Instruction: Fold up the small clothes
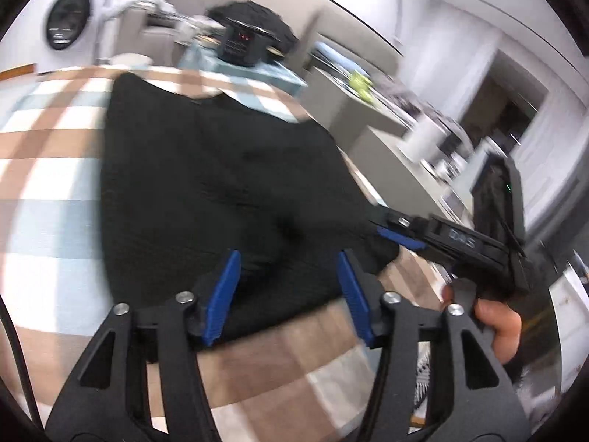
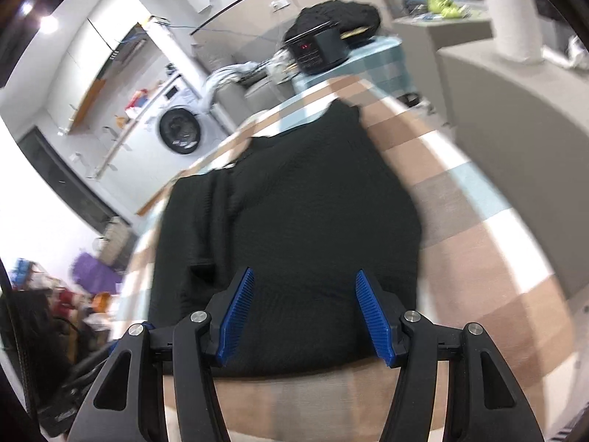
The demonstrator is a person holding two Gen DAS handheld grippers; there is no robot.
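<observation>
The black top (image 2: pixel 294 191) lies spread on the checked counter (image 2: pixel 478 228), seemingly with one side already folded in, while the left tool (image 1: pixel 289 294) and right tool (image 2: pixel 303 316) both gape empty above its near hem.

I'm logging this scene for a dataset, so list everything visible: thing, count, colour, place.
garment: one, black, spread flat on the checked cloth, near edge by both grippers
checked cloth: one, brown, white and pale blue, covers the table
black appliance: one, red display, beyond the garment's far end
dark pile: one, black, behind the appliance
washing machine: one, white, far left background
paper roll: one, white, on the grey counter
left gripper: blue pads, open over the near hem
right gripper: blue pads, open in its own view
hand: one, holding the right gripper's handle
</observation>
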